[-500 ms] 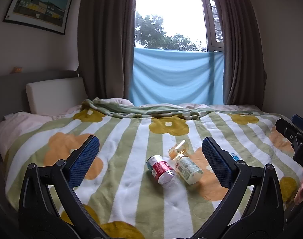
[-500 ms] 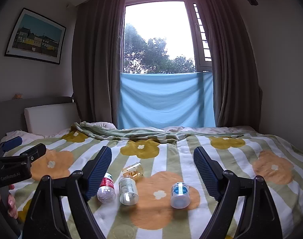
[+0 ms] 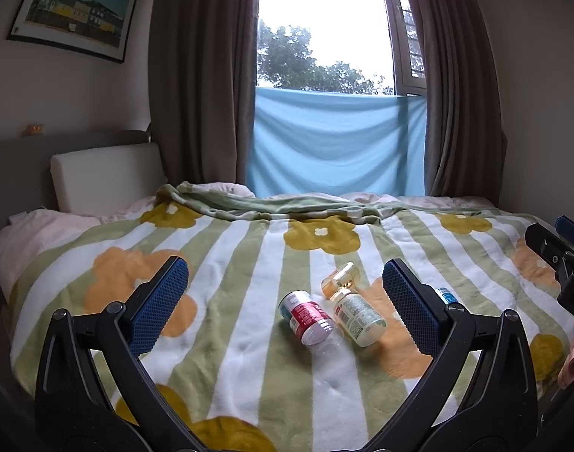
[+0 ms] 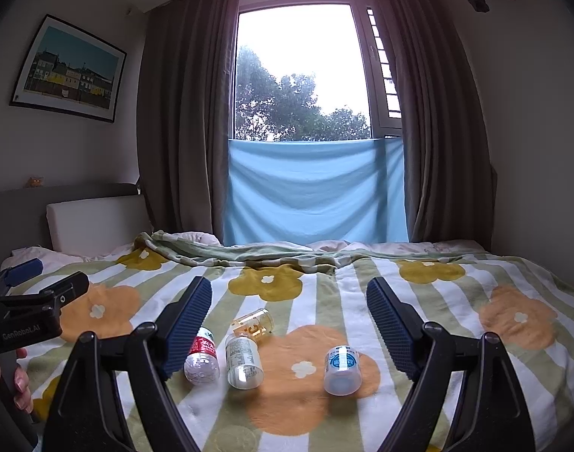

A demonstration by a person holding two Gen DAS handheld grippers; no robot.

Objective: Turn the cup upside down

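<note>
Both claws stand spread wide and empty above the blanket (image 4: 456,290). Left gripper (image 3: 285,293) frames the lying containers between its blue pads; right gripper (image 4: 288,324) does likewise from its own side.

Blue-labelled cup (image 4: 342,370), the only vessel standing on end, rests on an orange flower of the blanket, inside the right claw's span and nearer its right-hand finger. Whether its mouth faces up or down cannot be told from this angle. In the left wrist view only a sliver of it (image 3: 446,295) shows behind the right-hand pad.

Well apart to its left lie three others on their sides: a cream-labelled bottle (image 4: 244,361), a red-labelled bottle (image 4: 202,356) just beside it and partly behind the right claw's left-hand pad, and a small amber bottle (image 4: 254,324) touching the cream one's far end.

A hand (image 4: 21,384) grips the left tool's handle at the picture's edge. Beyond the bed hang grey curtains (image 4: 181,120) and a blue cloth (image 4: 317,192) across the window's lower part; a framed picture (image 4: 68,69) hangs on the wall.
</note>
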